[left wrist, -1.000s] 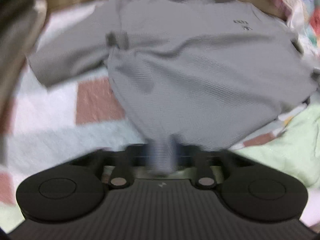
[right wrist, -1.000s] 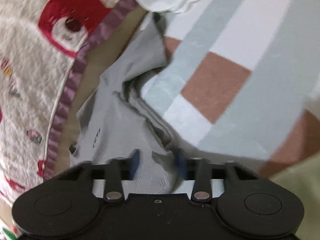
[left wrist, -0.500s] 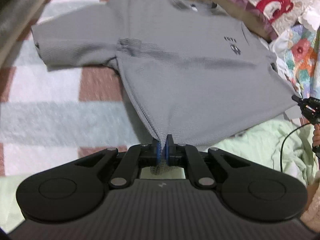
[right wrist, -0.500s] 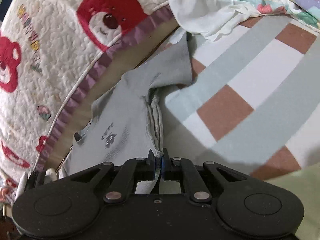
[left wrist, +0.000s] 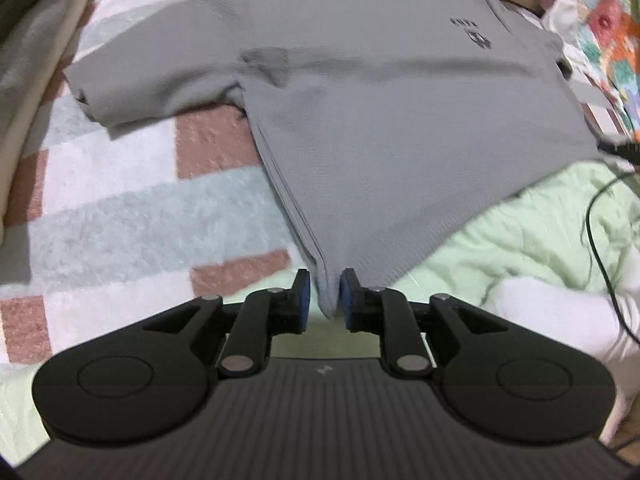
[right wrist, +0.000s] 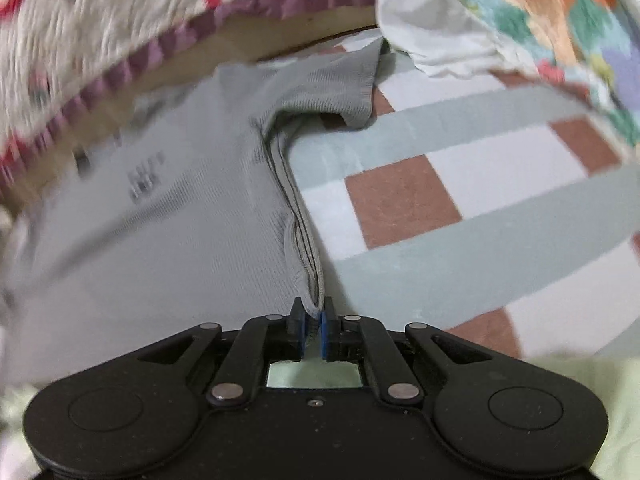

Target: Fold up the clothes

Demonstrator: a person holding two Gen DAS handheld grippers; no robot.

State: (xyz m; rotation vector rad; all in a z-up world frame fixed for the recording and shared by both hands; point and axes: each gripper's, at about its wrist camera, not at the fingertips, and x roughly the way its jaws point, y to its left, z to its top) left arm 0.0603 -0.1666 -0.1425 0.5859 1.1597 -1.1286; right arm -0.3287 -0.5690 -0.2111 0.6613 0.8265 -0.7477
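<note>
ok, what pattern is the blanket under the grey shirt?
Checked: brown, white and pale blue-grey squares on the blanket; clearest in the right wrist view, beside the shirt.

Open checked blanket left of shirt; bear quilt crowding beyond.

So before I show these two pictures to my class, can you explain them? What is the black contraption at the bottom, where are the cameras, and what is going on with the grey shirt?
No robot here: a person holds a pair of hand-held tongs in each hand, and each pair carries a wide-angle camera looking along its two fingers. The black shape at the bottom of each picture is that tool.

One picture is from the left tongs, the other from the right tongs. Both look down at a grey T-shirt spread on a checked blanket, with a pale green quilt nearer the person.

Each pair is at a bottom corner of the shirt. The right tongs are shut on the hem. The left tongs are opening, their blue pads apart with the corner between them.
</note>
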